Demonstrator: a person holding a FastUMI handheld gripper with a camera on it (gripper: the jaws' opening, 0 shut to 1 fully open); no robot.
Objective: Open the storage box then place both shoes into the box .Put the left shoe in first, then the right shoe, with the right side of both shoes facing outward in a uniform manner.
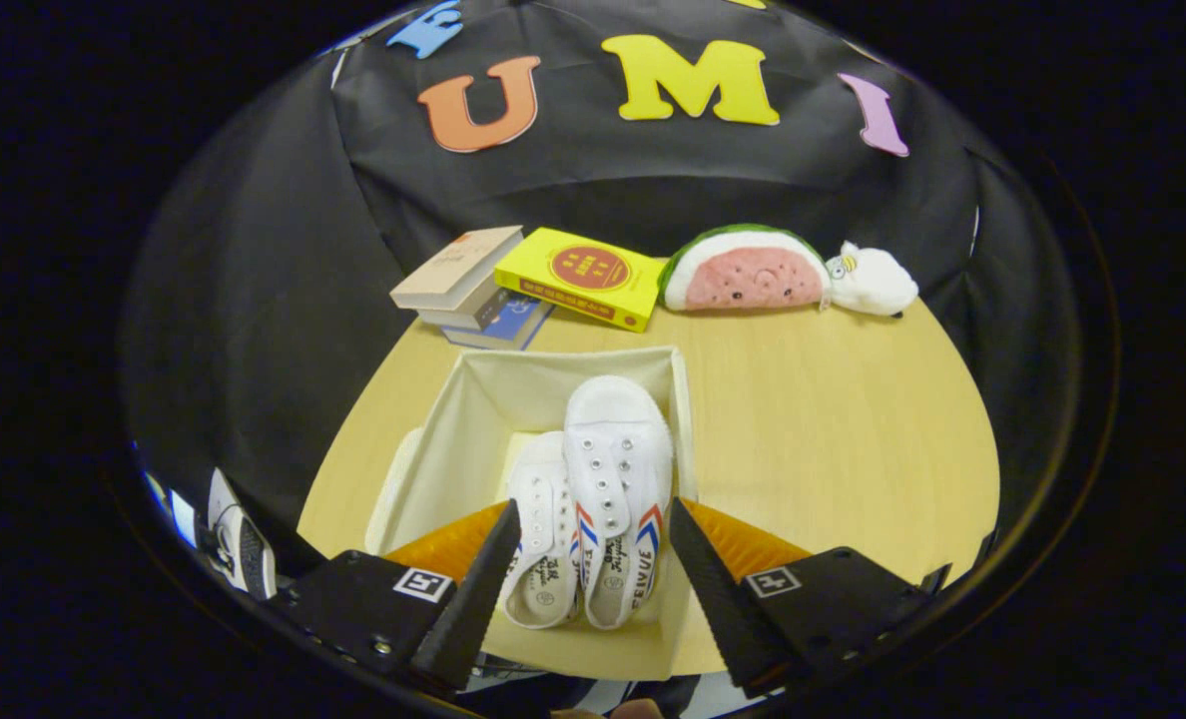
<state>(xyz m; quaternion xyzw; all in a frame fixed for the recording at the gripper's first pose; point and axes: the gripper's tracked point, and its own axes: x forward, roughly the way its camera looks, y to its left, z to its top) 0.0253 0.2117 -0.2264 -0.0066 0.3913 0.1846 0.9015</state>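
The gripper is spread wide with nothing between its two black fingers; it hangs above the near end of the open box. The heels of both shoes show in the gap between the fingertips.

The box is a cream fabric bin with its top open, sitting on the round wooden table just ahead of the fingers. Both white shoes lie inside it, side by side, toes toward 12 o'clock. The left-hand shoe sits lower and a little nearer; the right-hand shoe rides higher, its toe close to the far wall and its side pressed against the wall at 3 o'clock. From the shoes toward 9 o'clock a strip of bare box floor stays free along the wall.

Beyond the box at 11 o'clock a stack of books lies near the table's far edge, with a yellow book leaning on it at 12 o'clock. At 1 o'clock a watermelon-slice plush touches a small white plush. From the box toward 3 o'clock the tabletop is bare wood out to its curved edge. At 8 o'clock, past the table edge, a black-and-white shoe-like shape shows, too small to tell.
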